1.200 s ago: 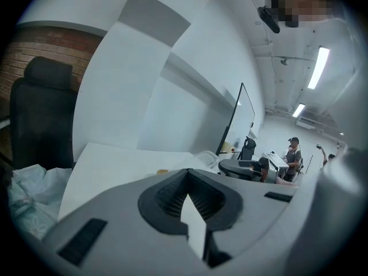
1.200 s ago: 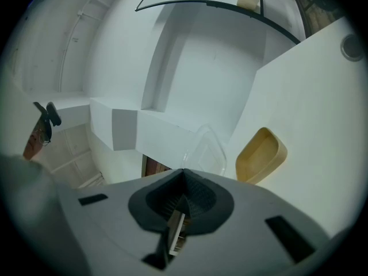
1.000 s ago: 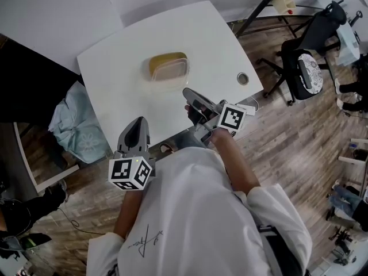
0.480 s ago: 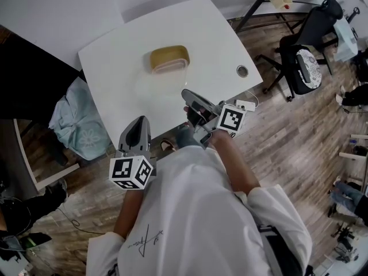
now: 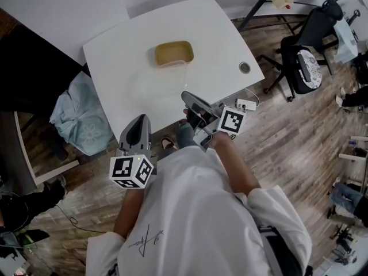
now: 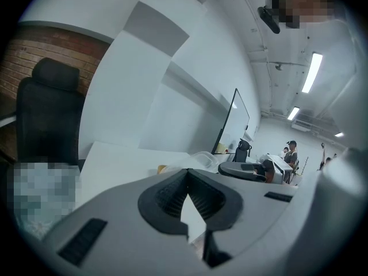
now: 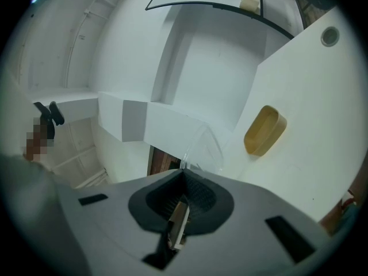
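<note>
Head view — tub (image 5: 173,53) (beyond hand-held gripper (image 5: 187,97))

The counter (image 5: 123,36) is smooth, matt white; the tub (image 5: 173,53) yellow plastic; the lid (image 7: 204,146) clear glossy plastic; lower right, wood-plank floor (image 5: 290,140).

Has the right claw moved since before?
Yes. The right claw, shut on the clear plastic lid, has drawn back from the yellow plastic tub.
</note>
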`<state>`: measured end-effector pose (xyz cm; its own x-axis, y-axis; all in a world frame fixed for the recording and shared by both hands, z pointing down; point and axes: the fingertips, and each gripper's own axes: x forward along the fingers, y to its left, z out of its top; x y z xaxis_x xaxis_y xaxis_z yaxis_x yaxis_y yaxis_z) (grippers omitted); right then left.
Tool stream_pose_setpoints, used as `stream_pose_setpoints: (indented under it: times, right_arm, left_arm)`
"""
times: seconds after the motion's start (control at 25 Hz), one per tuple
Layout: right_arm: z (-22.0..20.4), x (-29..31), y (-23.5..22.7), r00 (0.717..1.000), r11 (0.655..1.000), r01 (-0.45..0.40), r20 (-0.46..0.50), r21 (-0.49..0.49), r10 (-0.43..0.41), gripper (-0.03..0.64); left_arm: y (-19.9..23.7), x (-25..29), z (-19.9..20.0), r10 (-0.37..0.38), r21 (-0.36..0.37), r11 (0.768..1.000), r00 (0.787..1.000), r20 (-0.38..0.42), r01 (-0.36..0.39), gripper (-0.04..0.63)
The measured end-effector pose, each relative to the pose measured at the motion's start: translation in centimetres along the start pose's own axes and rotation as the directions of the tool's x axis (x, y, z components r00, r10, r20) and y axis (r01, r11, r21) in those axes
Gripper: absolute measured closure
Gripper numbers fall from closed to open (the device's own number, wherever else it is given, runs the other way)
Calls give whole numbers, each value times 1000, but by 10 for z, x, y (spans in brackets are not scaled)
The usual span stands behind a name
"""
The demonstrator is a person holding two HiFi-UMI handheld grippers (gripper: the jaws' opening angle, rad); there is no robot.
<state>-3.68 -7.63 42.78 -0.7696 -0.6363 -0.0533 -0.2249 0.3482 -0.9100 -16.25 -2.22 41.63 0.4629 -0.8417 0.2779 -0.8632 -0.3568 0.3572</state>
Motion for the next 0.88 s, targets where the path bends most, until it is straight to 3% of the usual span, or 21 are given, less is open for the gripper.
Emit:
stream_pose_setpoints:
  times: [0.88]
  right_arm:
    - [-42,-19,30,1000,1000,-2,-18,14,2,606]
  left_arm:
    - [-1,-26,-4,17,-10,1000,999,38,-17,588]
